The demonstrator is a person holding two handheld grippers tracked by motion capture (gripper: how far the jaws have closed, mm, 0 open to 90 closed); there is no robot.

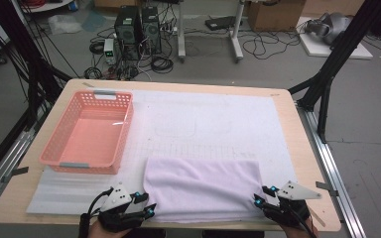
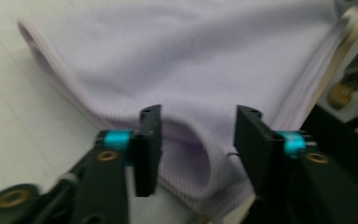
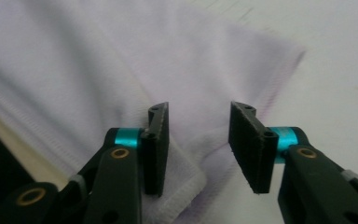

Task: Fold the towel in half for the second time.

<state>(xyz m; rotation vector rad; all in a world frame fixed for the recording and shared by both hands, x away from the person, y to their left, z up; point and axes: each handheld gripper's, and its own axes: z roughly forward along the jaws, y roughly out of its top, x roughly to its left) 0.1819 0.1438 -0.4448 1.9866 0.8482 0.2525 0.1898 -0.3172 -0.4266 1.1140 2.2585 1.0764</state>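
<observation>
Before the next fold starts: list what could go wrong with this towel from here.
1. Both grippers, left gripper and right gripper, stand open around the near corners of the folded lilac towel; closing may catch one layer alone, so the fold could fall apart.
2. The towel's near hem lies by the table edge; a slipped corner could slide off.
3. The pink basket stands near the left gripper; a wide swing might knock it.
</observation>
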